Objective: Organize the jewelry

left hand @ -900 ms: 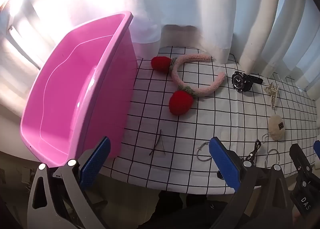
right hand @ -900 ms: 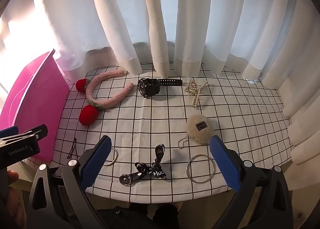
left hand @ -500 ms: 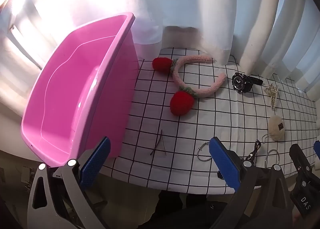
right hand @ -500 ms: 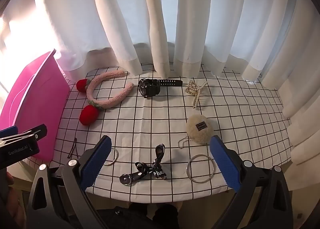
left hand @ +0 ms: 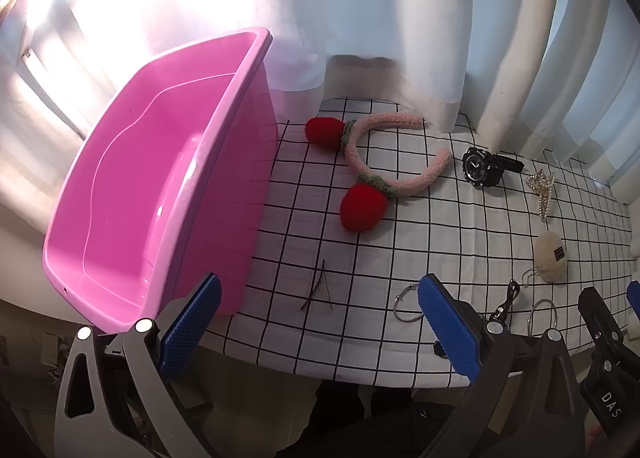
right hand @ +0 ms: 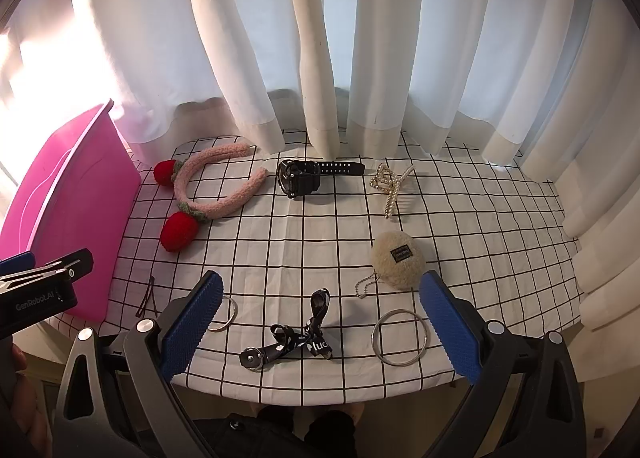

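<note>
Jewelry lies unmoved on the cloth; both hand-held grippers stay spread, empty.

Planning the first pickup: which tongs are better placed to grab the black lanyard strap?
Right. The right tongs are open with the black lanyard strap lying between their tips. The left tongs face the hairpins beside the pink bin.

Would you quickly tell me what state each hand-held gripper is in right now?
Left hand-held gripper: open, holding nothing.
Right hand-held gripper: open, holding nothing.
</note>
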